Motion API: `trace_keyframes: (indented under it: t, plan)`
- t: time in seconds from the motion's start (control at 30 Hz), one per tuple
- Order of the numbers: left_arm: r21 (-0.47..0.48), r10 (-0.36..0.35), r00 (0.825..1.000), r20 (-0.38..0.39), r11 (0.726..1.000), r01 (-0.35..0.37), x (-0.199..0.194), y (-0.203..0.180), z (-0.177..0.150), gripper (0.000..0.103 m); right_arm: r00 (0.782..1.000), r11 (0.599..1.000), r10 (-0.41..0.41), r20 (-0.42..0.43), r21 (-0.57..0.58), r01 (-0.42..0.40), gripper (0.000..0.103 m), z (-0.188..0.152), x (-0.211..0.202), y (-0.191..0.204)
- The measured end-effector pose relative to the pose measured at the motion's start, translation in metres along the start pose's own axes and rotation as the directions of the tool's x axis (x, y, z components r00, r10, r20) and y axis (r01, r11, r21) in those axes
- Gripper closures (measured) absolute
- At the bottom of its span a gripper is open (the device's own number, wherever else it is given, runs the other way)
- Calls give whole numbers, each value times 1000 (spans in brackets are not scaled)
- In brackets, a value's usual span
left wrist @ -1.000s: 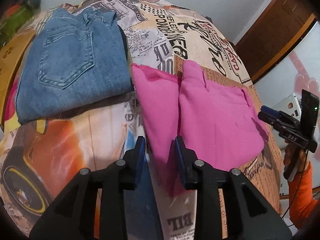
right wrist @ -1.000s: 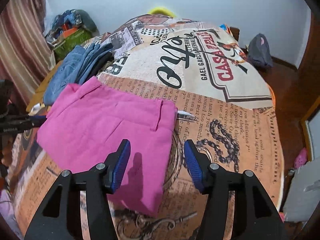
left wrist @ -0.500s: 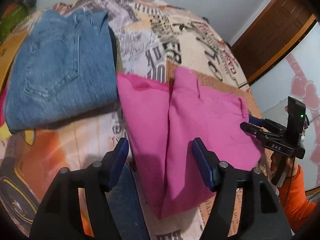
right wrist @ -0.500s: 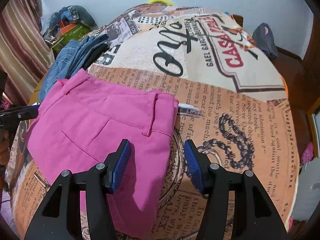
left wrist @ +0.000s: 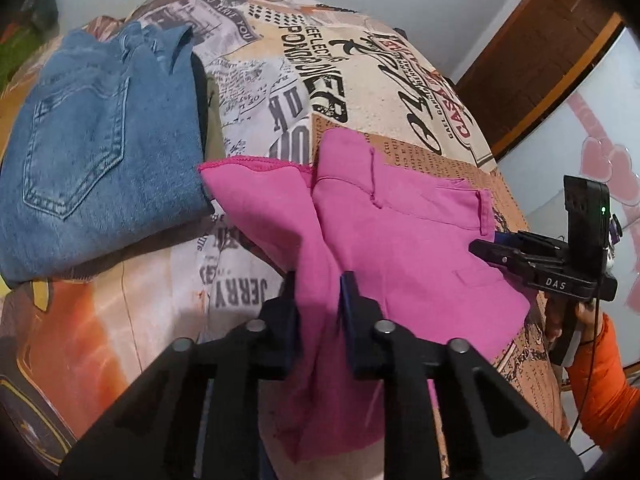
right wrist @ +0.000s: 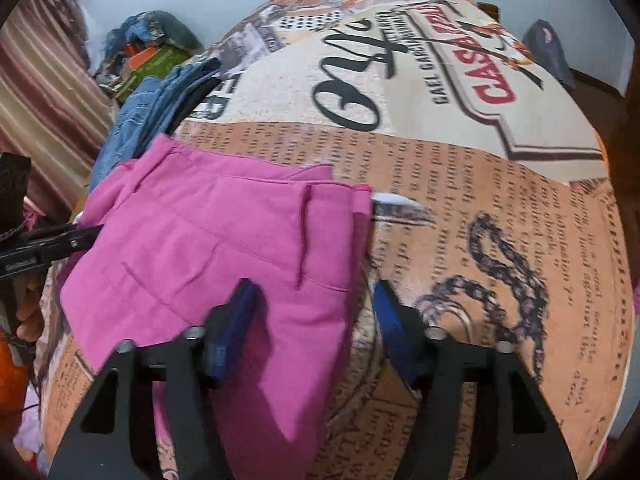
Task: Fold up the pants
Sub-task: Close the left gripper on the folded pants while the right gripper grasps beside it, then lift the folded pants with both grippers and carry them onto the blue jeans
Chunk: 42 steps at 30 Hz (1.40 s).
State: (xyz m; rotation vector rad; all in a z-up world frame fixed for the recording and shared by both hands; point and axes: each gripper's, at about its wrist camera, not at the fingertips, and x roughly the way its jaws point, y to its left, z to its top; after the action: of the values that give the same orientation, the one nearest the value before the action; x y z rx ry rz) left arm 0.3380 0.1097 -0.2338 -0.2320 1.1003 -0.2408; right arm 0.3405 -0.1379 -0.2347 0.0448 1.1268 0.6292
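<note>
The pink pants [left wrist: 400, 240] lie folded on the printed bedspread [left wrist: 352, 60]. My left gripper [left wrist: 318, 296] is shut on the pants' near folded edge, with pink cloth bunched between its blue pads. In the right wrist view the pink pants [right wrist: 216, 248] fill the left middle. My right gripper [right wrist: 314, 316] is open, its jaws astride the pants' right edge near the waistband, one pad over the cloth and one over the bedspread. The right gripper also shows in the left wrist view [left wrist: 492, 246] at the pants' far right edge.
A stack of folded blue jeans [left wrist: 100, 160] lies left of the pink pants, also in the right wrist view [right wrist: 160, 104]. A pile of clothes [right wrist: 152, 48] sits by the striped curtain [right wrist: 44, 92]. A dark bag [right wrist: 548, 52] lies on the floor beyond the bed.
My left gripper opened, moved onto the pants' near edge and shut on it. My right gripper stayed open and moved closer to the waistband edge.
</note>
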Motion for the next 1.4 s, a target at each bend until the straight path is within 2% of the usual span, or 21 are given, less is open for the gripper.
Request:
trace_keyframes:
  t: [0.07,0.2,0.33,0.7,0.97,1.2,1.4]
  plan:
    - [18,13,1000,11,1000,-13,-3,-3,0,90,1000,1000,6,-2,-6,-6,66,2,0,4]
    - [46,34,999,42,998,-36,-15,-9,-2,92,999,998,-38,27,-42,39,84,4,-3,12]
    - [60,40,997,69,997,-44,-31,-13,-5,93,997,999,-31,67,-41,34,90,8,-19,19]
    - [64,68,979,191,995,-81,-100,-13,-17,93,986,987,-34,165,-151,59,92,19,-59,75]
    - [31,111,952,286,992,-125,-150,16,-16,93,972,975,-2,234,-214,54,92,43,-77,123]
    - [-7,164,925,343,985,-172,-179,58,-3,93,962,960,31,271,-277,47,93,75,-66,172]
    - [-34,218,904,367,975,-221,-184,97,16,93,957,950,54,285,-309,38,93,106,-39,201]
